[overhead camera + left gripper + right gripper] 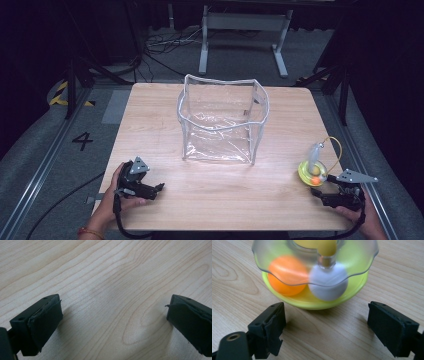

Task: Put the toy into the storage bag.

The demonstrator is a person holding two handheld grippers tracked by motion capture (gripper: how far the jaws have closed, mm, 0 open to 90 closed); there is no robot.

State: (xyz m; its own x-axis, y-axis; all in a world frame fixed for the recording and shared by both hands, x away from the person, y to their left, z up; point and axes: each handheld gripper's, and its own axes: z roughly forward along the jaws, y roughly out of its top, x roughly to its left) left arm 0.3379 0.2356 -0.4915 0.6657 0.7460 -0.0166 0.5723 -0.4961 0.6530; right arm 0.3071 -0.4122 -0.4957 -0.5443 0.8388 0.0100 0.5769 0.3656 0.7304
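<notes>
Left gripper (159, 188) and right gripper (317, 192) agape, low

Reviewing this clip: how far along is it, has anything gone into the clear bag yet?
Nothing looks done: the clear bag stands open and empty mid-table. Nothing is in hand; the left claw is open over bare wood, and the right claw is open just short of the yellow ball toy, not touching it. If bagging the toy is the goal, all of it remains.

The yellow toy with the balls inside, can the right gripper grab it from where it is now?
Probably yes. The right gripper sits open just in front of the yellow toy, its jaws spread about as wide as the toy's base, with only bare table between them.
</notes>
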